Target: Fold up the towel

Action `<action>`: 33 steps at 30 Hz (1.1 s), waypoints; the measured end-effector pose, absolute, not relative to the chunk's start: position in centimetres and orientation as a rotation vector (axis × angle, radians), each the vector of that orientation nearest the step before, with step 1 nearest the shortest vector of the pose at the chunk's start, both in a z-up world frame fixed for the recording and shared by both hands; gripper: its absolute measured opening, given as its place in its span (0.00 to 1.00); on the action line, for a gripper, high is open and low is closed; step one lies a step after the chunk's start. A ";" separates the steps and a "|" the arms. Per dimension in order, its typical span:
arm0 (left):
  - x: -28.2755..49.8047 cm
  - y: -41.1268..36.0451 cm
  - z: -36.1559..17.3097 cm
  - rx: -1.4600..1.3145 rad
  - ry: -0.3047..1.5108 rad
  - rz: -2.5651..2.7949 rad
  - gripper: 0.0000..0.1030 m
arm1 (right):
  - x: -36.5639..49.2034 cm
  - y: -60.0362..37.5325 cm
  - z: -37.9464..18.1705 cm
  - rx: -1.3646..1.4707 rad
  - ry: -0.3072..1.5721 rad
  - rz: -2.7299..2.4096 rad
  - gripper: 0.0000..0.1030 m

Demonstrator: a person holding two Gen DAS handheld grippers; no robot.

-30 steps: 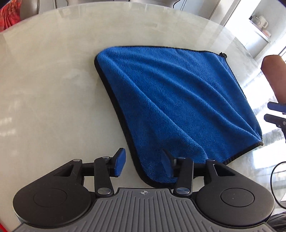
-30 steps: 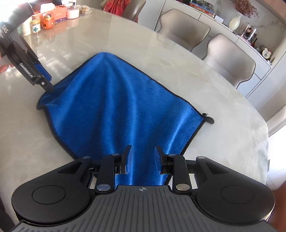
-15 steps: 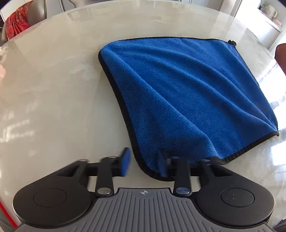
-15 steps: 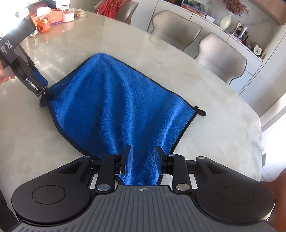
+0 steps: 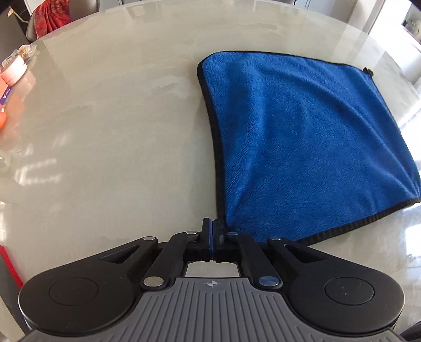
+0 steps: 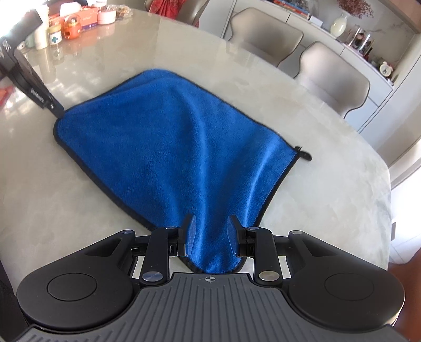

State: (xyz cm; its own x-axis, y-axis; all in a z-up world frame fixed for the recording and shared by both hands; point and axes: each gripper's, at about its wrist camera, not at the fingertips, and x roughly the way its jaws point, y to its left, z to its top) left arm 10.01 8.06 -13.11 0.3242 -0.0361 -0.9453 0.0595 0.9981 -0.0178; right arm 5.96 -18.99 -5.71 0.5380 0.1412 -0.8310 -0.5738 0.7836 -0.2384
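A blue towel (image 5: 302,136) with a black hem lies spread on a pale marble table (image 5: 105,131). My left gripper (image 5: 212,231) is shut on the towel's near left corner. In the right wrist view the towel (image 6: 168,147) bunches up toward my right gripper (image 6: 210,226), whose jaws stand a little apart with the towel's near corner between them. The left gripper (image 6: 54,106) shows there at the towel's far left corner. A small black hanging loop (image 6: 305,155) sticks out of the right corner.
Jars, boxes and a tape roll (image 6: 71,23) stand at the far left of the table. Two beige chairs (image 6: 334,76) stand behind the table's far edge. A red cloth (image 5: 52,18) hangs on a chair.
My left gripper has closed onto the towel's corner, having been open around it. The right gripper's jaws stay slightly apart around the other corner, which now sits deeper between them.
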 end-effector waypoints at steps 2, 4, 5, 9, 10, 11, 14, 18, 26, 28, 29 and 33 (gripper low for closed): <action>9.9 8.2 -12.9 0.005 1.232 -0.073 0.02 | 6.1 -19.3 -6.3 -0.524 0.928 0.430 0.27; 9.8 8.1 -12.6 -0.012 1.217 -0.082 0.09 | 6.6 -19.9 -6.9 -0.499 0.955 0.390 0.27; 9.9 8.0 -12.5 -0.016 1.211 -0.092 0.13 | 6.8 -20.2 -7.2 -0.476 0.962 0.374 0.27; 10.4 7.3 -12.5 -0.016 1.200 -0.122 0.28 | 8.3 -22.2 -8.2 -0.323 0.993 0.302 0.27; 10.6 7.2 -12.6 -0.018 1.199 -0.124 0.31 | 8.7 -22.7 -8.4 -0.284 0.998 0.286 0.27; 10.8 7.1 -12.7 -0.021 1.198 -0.126 0.31 | 9.2 -23.1 -8.6 -0.259 1.003 0.266 0.27; 12.5 6.7 -12.3 0.005 1.183 -0.154 0.35 | 10.5 -24.1 -8.8 -0.193 1.014 0.223 0.27; 14.5 6.7 -11.8 0.019 1.138 -0.168 0.44 | 12.7 -25.9 -8.0 -0.045 1.008 0.276 0.38; 16.4 5.3 -12.0 -0.006 1.112 -0.189 0.44 | 16.1 -29.0 -10.1 0.183 1.076 0.237 0.26; 16.5 5.0 -12.4 0.001 1.120 -0.192 0.44 | 16.4 -29.2 -10.5 0.200 1.075 0.227 0.26; 16.6 4.9 -12.7 0.005 1.127 -0.193 0.44 | 16.6 -29.2 -10.6 0.205 1.071 0.225 0.26; 16.9 4.2 -13.3 0.018 1.148 -0.194 0.44 | 17.3 -28.8 -10.9 0.192 1.061 0.236 0.26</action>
State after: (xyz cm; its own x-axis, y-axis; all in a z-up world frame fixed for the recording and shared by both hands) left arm 16.91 4.18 -13.32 0.3957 -0.1441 -0.9070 0.1622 0.9831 -0.0854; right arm 17.28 -28.79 -10.89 0.4666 0.2828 -0.8380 -0.0988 0.9582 0.2683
